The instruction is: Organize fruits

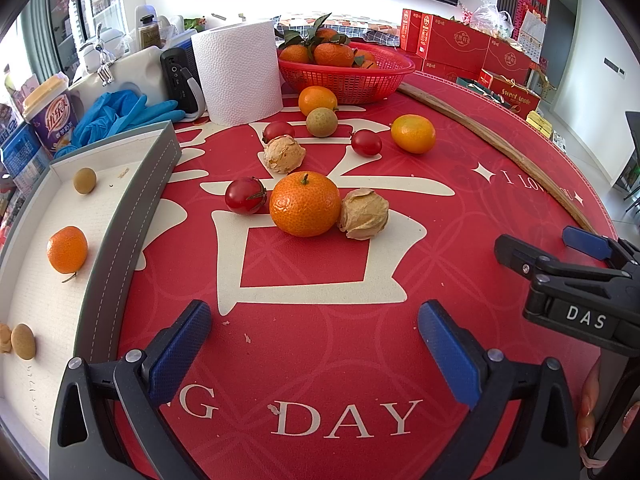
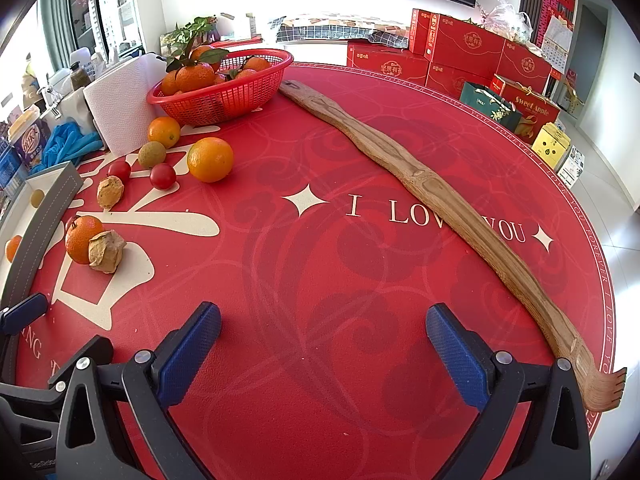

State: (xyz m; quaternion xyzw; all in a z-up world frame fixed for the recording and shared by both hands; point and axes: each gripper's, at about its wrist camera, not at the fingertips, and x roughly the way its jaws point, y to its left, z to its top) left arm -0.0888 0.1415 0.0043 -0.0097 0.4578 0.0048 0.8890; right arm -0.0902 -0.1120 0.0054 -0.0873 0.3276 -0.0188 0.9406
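1. Left gripper (image 1: 314,344): jaws spread wide, nothing held, hovering over the red mat (image 1: 320,360) short of the fruit.
2. Right gripper (image 2: 324,348): jaws likewise wide apart and empty, over bare mat, well apart from the fruit.
3. Nearest target: mandarin (image 1: 305,204), mid-mat, touching a husked berry (image 1: 364,213) on its right, with a tomato (image 1: 245,196) just beside its left.
4. Already in the tray (image 1: 132,208): a small orange (image 1: 67,249) and a longan (image 1: 84,180).
5. Mandarin probably light, firm, loose-skinned; best taken across the widest middle, with moderate squeeze.
6. Husked berries likely papery and crushable; best closed on gently around the husk.
7. Tomatoes smooth, prone to rolling and slipping; worth centring between the pads.
8. Risk: nudging the neighbours while closing on the mandarin.
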